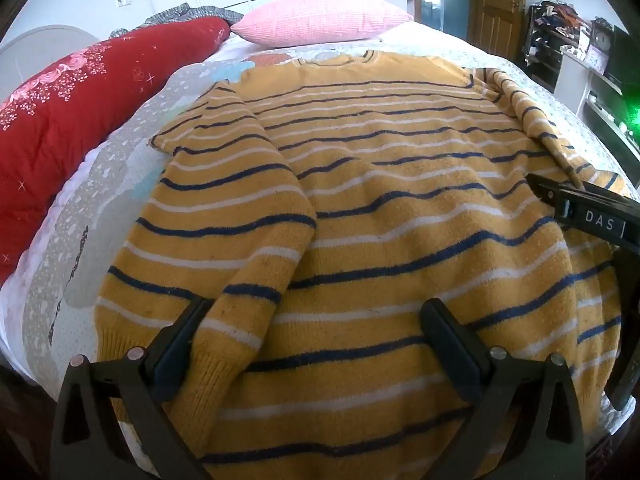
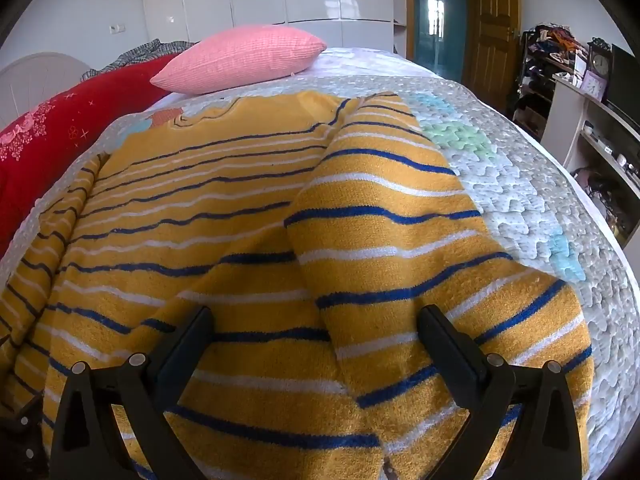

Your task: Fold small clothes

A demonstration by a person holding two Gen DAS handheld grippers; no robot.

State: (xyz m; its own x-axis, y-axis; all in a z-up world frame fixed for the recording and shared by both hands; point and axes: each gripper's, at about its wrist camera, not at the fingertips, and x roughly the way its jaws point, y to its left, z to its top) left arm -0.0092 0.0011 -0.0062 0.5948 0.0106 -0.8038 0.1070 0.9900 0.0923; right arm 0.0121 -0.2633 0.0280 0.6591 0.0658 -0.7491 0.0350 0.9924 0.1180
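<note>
A yellow sweater with navy and white stripes lies spread on the bed, collar at the far end. Both sleeves are folded inward over the body: the left sleeve and the right sleeve. My left gripper hovers open over the hem, its fingers straddling the left sleeve's cuff. My right gripper is open above the lower end of the right sleeve, nothing pinched. The right gripper also shows at the right edge of the left wrist view.
The sweater rests on a pale quilted bedspread. A pink pillow and a red floral quilt lie at the far and left sides. Shelves with clutter stand past the bed's right edge.
</note>
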